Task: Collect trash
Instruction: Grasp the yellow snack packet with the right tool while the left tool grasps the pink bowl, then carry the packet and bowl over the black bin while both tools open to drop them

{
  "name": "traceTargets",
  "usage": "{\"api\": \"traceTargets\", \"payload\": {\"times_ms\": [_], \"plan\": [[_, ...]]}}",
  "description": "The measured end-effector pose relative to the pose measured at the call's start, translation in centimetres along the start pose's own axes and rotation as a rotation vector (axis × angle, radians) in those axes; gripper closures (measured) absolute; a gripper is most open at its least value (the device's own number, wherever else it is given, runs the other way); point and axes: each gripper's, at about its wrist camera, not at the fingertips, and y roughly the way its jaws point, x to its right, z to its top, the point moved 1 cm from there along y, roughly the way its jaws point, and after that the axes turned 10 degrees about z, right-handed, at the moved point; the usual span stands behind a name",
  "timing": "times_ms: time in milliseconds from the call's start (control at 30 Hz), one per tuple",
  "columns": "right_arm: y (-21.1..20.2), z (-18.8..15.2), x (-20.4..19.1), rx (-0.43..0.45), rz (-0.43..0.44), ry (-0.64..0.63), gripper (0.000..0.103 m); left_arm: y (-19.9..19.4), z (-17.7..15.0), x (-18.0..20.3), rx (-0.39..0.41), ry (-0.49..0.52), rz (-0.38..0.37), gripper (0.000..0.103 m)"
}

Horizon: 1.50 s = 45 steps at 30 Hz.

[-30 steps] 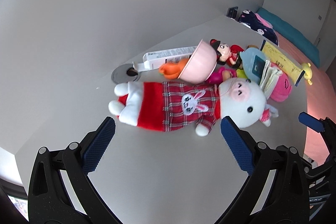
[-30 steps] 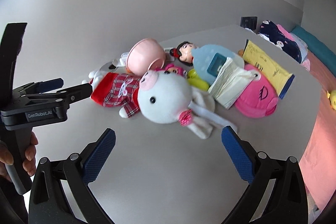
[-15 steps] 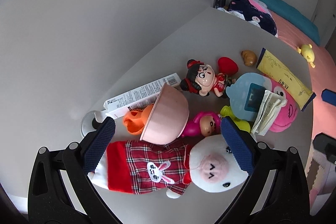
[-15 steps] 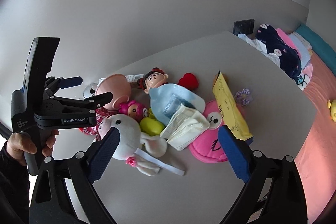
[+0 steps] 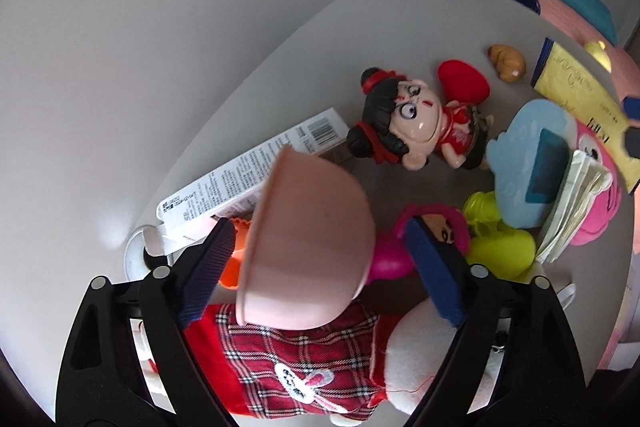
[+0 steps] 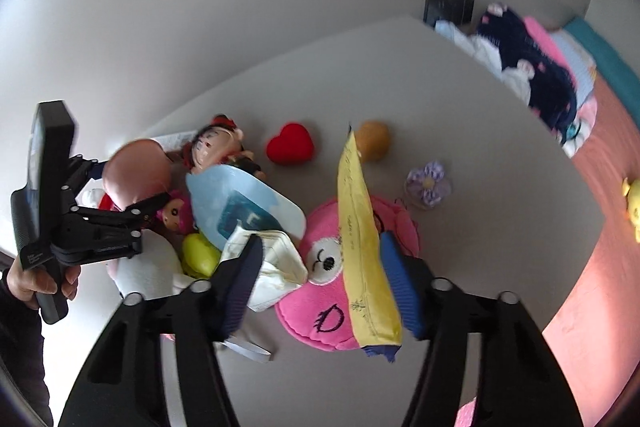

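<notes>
- Left gripper (image 5: 316, 259) points steeply down over the toy pile; its fingers (image 5: 206, 269) have just been closing and straddle a pink bowl (image 5: 308, 247) lying tipped on its side. Pads look apart from the bowl wall; contact cannot be told.
- Bowl rests against a plush rabbit in red plaid (image 5: 296, 359), with a white printed carton (image 5: 256, 171) behind it.
- Right gripper (image 6: 320, 279) also angled down, fingers (image 6: 400, 287) likewise just been closing, about half spread, with a yellow snack wrapper (image 6: 360, 239) between them, close by the right-hand pad. Grip not confirmed.
- Wrapper lies across a round pink plush (image 6: 320, 307); a crumpled white tissue pack (image 6: 276, 259) sits by the other pad.
- Elsewhere on the grey worktop (image 6: 460, 107): black-haired doll (image 5: 404, 123), red heart (image 6: 290, 143), purple flower (image 6: 428, 183).
- Person's hand (image 6: 38, 283) grips the left tool's handle.
</notes>
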Motion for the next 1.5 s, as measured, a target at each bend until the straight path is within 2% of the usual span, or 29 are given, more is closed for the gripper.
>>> {"api": "traceTargets", "payload": {"times_ms": [67, 100, 133, 167, 200, 367, 533, 700, 900, 1100, 1367, 1500], "plan": [[0.7, 0.0, 0.7, -0.020, -0.003, 0.009, 0.057, -0.1, 0.1, 0.1, 0.001, -0.001, -0.020, 0.038], [1.0, 0.0, 1.1, -0.031, 0.003, 0.013, 0.070, -0.2, 0.2, 0.1, 0.001, -0.009, -0.031, 0.042], [1.2, 0.1, 1.3, -0.034, 0.007, 0.017, 0.084, -0.2, 0.4, 0.1, 0.002, -0.025, -0.046, 0.051], [1.2, 0.2, 1.7, -0.035, 0.012, 0.020, 0.087, -0.3, 0.4, -0.1, 0.006, -0.042, -0.060, 0.066], [1.1, 0.2, 2.0, -0.032, 0.027, 0.026, 0.087, -0.4, 0.6, -0.3, 0.011, -0.066, -0.077, 0.072], [-0.1, 0.5, 2.9, -0.005, 0.070, 0.052, 0.089, -1.2, 0.8, -1.2, 0.049, -0.171, -0.157, 0.085], [-2.2, 0.4, 3.1, 0.032, 0.090, 0.056, 0.089, -3.7, 2.0, -0.9, 0.098, -0.186, -0.150, 0.088], [-5.2, -0.1, 3.7, 0.087, 0.108, 0.058, 0.089, -7.6, 2.7, -0.1, 0.152, -0.152, -0.137, 0.088], [-9.0, -1.5, 5.5, 0.151, 0.113, 0.077, 0.089, -12.2, 4.4, 3.6, 0.228, -0.087, -0.152, 0.088], [-13.0, -4.5, 8.7, 0.208, 0.082, 0.123, 0.089, -15.7, 5.9, 9.8, 0.284, 0.003, -0.209, 0.088], [-17.8, -10.3, 14.6, 0.255, 0.002, 0.235, 0.089, -18.1, 6.9, 21.8, 0.307, 0.181, -0.328, 0.088], [-19.9, -13.7, 17.8, 0.274, -0.041, 0.307, 0.089, -19.1, 6.5, 27.7, 0.303, 0.280, -0.380, 0.088]]}}
